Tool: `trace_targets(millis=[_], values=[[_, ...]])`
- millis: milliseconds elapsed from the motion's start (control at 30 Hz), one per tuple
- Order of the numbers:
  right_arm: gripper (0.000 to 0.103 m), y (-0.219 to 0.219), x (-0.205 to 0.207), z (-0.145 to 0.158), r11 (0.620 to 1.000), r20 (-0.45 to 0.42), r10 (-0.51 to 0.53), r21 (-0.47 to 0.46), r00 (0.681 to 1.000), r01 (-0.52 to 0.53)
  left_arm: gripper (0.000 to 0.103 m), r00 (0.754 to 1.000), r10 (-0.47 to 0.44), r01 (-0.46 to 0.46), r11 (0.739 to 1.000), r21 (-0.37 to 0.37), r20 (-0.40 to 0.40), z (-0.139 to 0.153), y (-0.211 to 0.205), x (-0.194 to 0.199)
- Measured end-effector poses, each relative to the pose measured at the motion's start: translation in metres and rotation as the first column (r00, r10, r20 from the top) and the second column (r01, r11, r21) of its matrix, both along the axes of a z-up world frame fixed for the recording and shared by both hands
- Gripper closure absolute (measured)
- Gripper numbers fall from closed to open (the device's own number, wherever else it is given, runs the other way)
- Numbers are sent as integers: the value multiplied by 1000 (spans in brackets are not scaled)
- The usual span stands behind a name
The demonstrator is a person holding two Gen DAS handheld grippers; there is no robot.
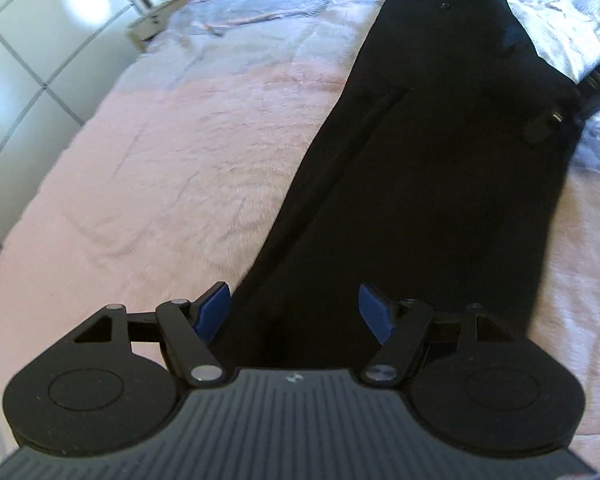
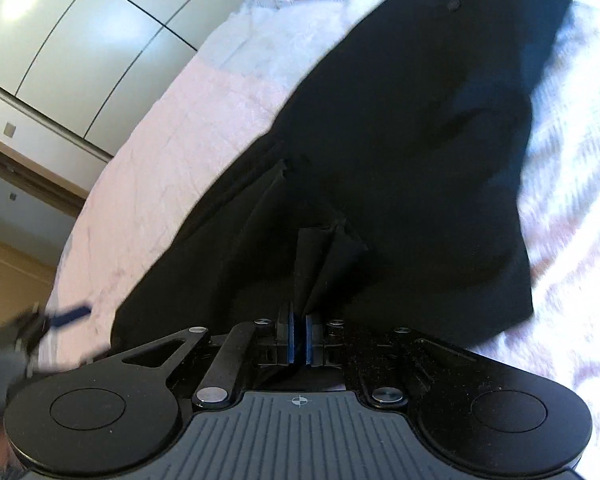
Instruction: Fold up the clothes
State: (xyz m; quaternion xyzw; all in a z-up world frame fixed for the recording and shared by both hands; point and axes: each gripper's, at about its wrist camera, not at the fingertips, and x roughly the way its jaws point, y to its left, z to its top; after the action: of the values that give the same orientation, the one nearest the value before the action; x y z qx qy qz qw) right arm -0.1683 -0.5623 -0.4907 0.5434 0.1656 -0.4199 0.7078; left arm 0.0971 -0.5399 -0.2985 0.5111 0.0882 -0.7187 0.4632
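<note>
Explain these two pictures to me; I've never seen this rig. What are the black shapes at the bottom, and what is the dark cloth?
Each picture comes from a camera on a handheld gripper, looking forward along its fingers; a person carries one in each hand. The black shapes are the grippers' own mechanisms. In the left wrist view, the left gripper is open, its blue fingers spread over black trousers lying on a pink bed. In the right wrist view, the right gripper is shut on a pinched fold of the trousers.

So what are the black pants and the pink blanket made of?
The pants look like smooth, matte woven cloth; they crease sharply where the right gripper pinches them. The blanket looks like soft fleece or plush, judging by its fuzzy, faintly shiny nap.
</note>
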Motion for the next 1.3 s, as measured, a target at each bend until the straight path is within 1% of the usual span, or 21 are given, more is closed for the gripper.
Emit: trace_targets(millis=[67, 100, 167, 200, 267, 367, 433, 467, 533, 567, 667, 733, 833, 900, 933, 1033, 1100, 1167, 1200, 1267, 1300], values=[[100, 0, 0, -4, 1000, 4, 0, 14, 1000, -1, 38, 999, -23, 26, 998, 65, -43, -5, -24, 8], [100, -1, 0, -5, 1000, 5, 1, 18, 1000, -1, 45, 996, -35, 43, 993, 111, -76, -8, -37, 11], [100, -3, -2, -5, 1000, 6, 1, 17, 1000, -1, 55, 986, -56, 86, 977, 196, -154, -13, -60, 16], [100, -4, -3, -6, 1000, 8, 1, 19, 1000, -1, 61, 980, -64, 106, 969, 225, -186, -14, -68, 17], [100, -7, -3, -7, 1000, 14, 2, 22, 1000, -2, 62, 965, -86, 149, 958, 246, -247, -14, -80, 16], [100, -4, -9, -8, 1000, 27, -2, 32, 1000, 1, 64, 961, -115, 188, 939, 288, -251, -25, -96, 5], [100, -5, -9, -9, 999, 37, -15, 47, 999, 13, 79, 960, -138, 212, 926, 311, -242, -32, -101, -2], [100, -6, -11, -10, 998, 41, -23, 56, 999, 20, 92, 960, -151, 224, 920, 321, -237, -35, -101, -5], [100, -9, -9, -5, 997, 31, -25, 69, 999, 23, 99, 958, -157, 231, 918, 321, -242, -33, -100, -5], [100, -12, -6, -1, 997, 24, -24, 73, 999, 22, 99, 957, -149, 225, 924, 309, -250, -29, -99, -2], [100, -15, -7, 27, 1000, 45, -9, -7, 999, 10, 99, 952, -75, 147, 963, 228, -296, -6, -96, 20], [100, -19, -9, 20, 1000, 34, -8, 6, 999, 7, 99, 945, -21, 90, 976, 199, -326, 0, -96, 33], [100, -25, -11, 9, 1000, 18, -4, 26, 1000, 4, 99, 953, 15, 56, 973, 223, -302, -17, -100, 31], [100, -29, -13, 2, 999, 7, -2, 40, 1000, 2, 93, 964, 21, 51, 964, 262, -265, -36, -105, 23], [100, -30, -14, -1, 999, 1, -1, 46, 1000, 1, 92, 969, 20, 50, 960, 275, -248, -43, -107, 19], [99, -36, -16, -12, 998, -15, 3, 66, 1000, -2, 90, 974, 2, 60, 961, 271, -225, -46, -105, 19], [89, -29, -19, -1, 999, -46, 3, 49, 999, -1, 85, 973, 7, 57, 962, 268, -231, -41, -103, 24], [83, -21, -21, 11, 1000, -92, 8, 30, 996, -5, 81, 972, 13, 51, 964, 262, -236, -34, -100, 31], [75, -17, -22, 17, 1000, -115, 10, 21, 993, -8, 76, 971, 18, 42, 968, 248, -237, -24, -95, 39], [73, -9, -23, 28, 1000, -162, 14, 2, 987, -14, 73, 971, 32, 22, 975, 220, -235, -6, -85, 55], [73, -3, -18, 35, 999, -205, 39, -29, 978, -46, 73, 974, 44, 2, 979, 203, -222, 1, -77, 66]])
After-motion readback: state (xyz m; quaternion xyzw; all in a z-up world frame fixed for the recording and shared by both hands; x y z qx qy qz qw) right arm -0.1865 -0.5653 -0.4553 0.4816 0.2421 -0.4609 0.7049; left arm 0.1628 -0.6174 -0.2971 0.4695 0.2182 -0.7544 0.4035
